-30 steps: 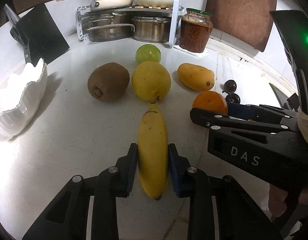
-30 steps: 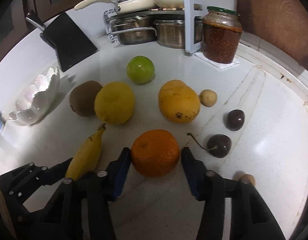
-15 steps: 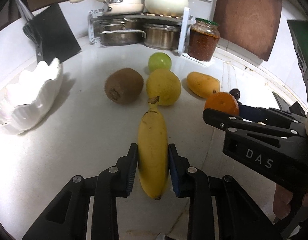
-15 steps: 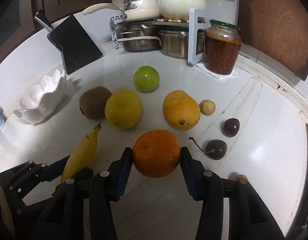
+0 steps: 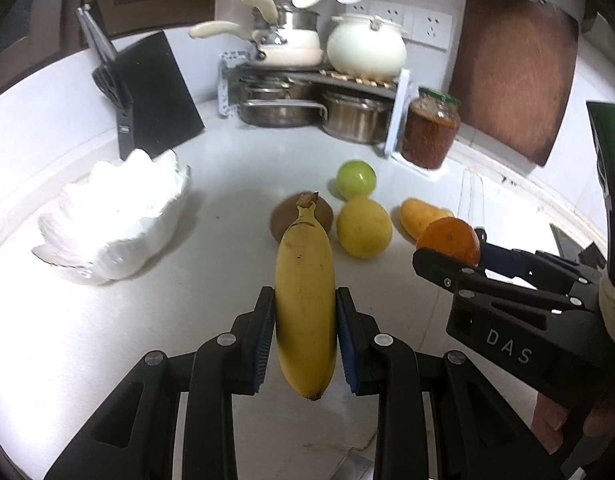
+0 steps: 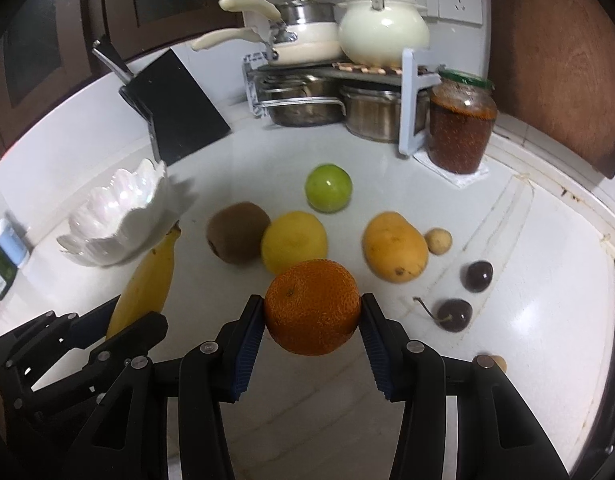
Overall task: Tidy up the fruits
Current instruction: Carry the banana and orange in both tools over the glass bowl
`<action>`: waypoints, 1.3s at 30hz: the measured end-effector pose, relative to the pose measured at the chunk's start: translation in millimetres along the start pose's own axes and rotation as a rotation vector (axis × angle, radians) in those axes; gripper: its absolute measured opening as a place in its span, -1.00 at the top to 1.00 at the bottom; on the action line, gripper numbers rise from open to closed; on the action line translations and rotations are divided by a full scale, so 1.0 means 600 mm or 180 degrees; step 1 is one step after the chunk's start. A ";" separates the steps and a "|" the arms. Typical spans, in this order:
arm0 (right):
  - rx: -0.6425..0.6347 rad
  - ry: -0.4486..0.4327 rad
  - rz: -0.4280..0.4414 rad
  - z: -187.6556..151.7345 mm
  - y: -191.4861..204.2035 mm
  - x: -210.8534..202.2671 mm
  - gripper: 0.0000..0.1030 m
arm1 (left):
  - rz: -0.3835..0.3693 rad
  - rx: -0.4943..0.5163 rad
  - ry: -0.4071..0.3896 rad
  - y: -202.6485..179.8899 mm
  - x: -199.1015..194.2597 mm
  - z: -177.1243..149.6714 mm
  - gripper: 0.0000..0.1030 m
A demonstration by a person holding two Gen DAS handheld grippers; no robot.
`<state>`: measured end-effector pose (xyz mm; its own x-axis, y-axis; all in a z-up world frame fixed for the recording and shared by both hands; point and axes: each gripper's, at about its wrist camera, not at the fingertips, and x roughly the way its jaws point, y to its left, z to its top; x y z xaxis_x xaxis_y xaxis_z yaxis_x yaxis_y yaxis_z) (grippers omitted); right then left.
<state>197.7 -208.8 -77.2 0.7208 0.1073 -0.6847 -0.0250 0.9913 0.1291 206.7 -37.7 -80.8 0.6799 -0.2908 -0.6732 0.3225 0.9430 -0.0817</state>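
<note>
- My left gripper (image 5: 305,334) squeezes the banana (image 5: 305,300) around its middle, and the banana is up off the white counter (image 5: 107,340).
- The banana's long side runs straight away from me. Its stem end points far, toward the kiwi (image 5: 285,216), and its round tip points back at me.
- My right gripper (image 6: 312,322) holds the orange (image 6: 312,307) tight between its blue pads, lifted off the counter too.
- Past the orange lie a lemon (image 6: 293,246), a mango (image 6: 394,246), a green apple (image 6: 328,188), one small tan fruit (image 6: 437,241) and two dark cherries (image 6: 453,314).
- The white shell bowl (image 5: 111,220) sits to the far left. I cannot see any fruit in it.
- Far back, a glass jar (image 6: 461,124) holds something red-brown beside a rack of pots (image 6: 307,100).
</note>
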 end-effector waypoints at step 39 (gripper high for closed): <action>-0.0597 -0.0302 0.0594 0.132 0.282 0.051 0.05 | 0.1040 -0.0279 -0.0554 0.236 -0.091 0.073 0.42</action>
<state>270.4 -43.6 -19.7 0.7532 0.2906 -0.5901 -0.2849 0.9527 0.1056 244.1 104.8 -23.7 0.8417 0.0115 -0.5399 0.0178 0.9986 0.0490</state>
